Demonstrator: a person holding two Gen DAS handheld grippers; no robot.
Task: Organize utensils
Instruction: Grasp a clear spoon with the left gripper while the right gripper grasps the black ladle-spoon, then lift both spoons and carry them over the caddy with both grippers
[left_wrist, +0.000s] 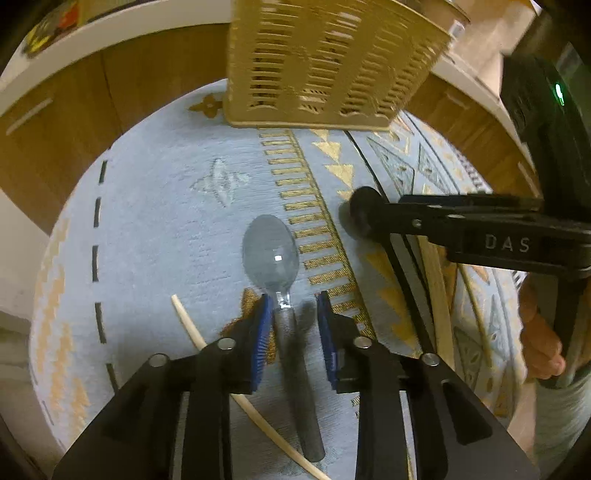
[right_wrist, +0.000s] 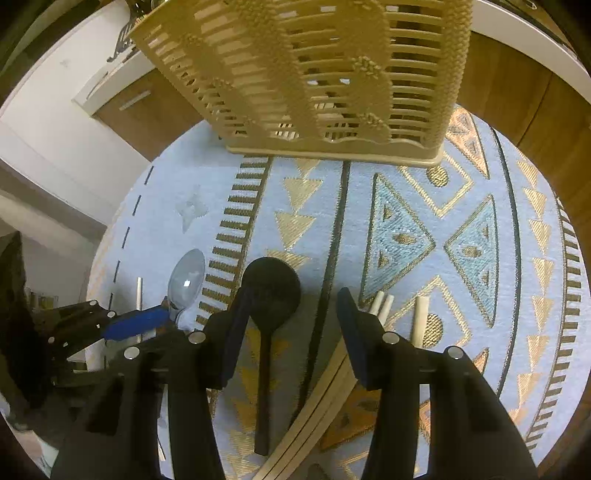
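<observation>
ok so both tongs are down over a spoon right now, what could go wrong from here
1. The left tongs are open around the clear spoon's neck, and a chopstick lies beside the left pad; closing might catch or drag it.
2. The right tongs straddle the black spoon, with chopsticks just past the right pad; they may get nudged.
3. The two tongs sit close together, so lifting toward the basket at once risks a collision.

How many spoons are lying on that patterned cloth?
2. A clear spoon lies between the left gripper's open fingers; a black spoon lies between the right gripper's. The basket may hide more.
</observation>
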